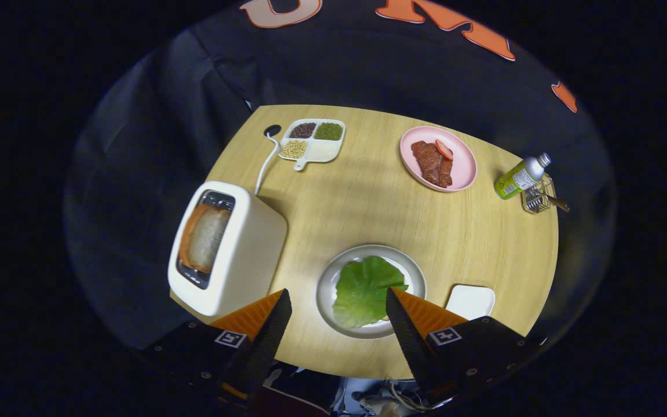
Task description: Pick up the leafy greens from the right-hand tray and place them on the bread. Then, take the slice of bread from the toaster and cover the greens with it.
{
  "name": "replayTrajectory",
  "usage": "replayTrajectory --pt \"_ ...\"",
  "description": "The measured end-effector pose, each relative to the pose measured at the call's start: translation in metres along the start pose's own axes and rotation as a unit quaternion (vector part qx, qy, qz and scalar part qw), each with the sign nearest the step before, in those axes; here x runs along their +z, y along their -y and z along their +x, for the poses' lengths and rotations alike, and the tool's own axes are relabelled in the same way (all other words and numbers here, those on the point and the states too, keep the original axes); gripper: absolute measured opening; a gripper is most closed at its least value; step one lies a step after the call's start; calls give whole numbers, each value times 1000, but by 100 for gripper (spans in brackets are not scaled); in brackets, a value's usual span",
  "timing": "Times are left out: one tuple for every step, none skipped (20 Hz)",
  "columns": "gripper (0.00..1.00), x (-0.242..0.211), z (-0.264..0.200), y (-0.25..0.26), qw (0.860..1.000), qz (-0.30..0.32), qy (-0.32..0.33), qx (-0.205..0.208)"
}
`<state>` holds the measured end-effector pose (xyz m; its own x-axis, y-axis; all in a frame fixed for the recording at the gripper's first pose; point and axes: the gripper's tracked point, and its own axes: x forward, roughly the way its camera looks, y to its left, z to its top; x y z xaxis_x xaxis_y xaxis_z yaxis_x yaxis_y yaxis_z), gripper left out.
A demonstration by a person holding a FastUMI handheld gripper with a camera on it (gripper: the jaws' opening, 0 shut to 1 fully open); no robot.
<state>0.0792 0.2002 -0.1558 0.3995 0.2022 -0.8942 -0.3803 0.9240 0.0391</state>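
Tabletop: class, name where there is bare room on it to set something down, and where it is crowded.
The widest bare patch of the table lies between toaster, divided dish, pink plate and the grey plate of greens. The bottle and wire rack crowd one edge. The open gripper straddles the grey plate.

The tabletop is pale wood with a fine, matt grain. The toaster has a smooth cream shell with a soft sheen, and the leafy greens look glossy and veined on a smooth grey plate. The small basket is thin metal wire, and the wall behind is matt black cloth.
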Motion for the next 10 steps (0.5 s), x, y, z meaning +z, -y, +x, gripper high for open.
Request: replayTrajectory --pt "98 3 -5 -14 1000 -6 0 6" --pt "98 8 -9 -28 1000 -14 1 12" --pt "98 12 -12 -42 1000 -21 4 15" --pt "98 15 -14 -53 999 -29 6 18" --pt "98 19 -16 -68 999 -35 6 24" --pt "98 23 -14 -83 999 -36 6 30" --pt "98 26 -13 -96 999 -37 4 38" --pt "98 28 -10 -106 998 -38 2 42" --pt "98 30 -6 -115 998 -40 0 43" --pt "98 31 1 -119 998 -41 -3 40"
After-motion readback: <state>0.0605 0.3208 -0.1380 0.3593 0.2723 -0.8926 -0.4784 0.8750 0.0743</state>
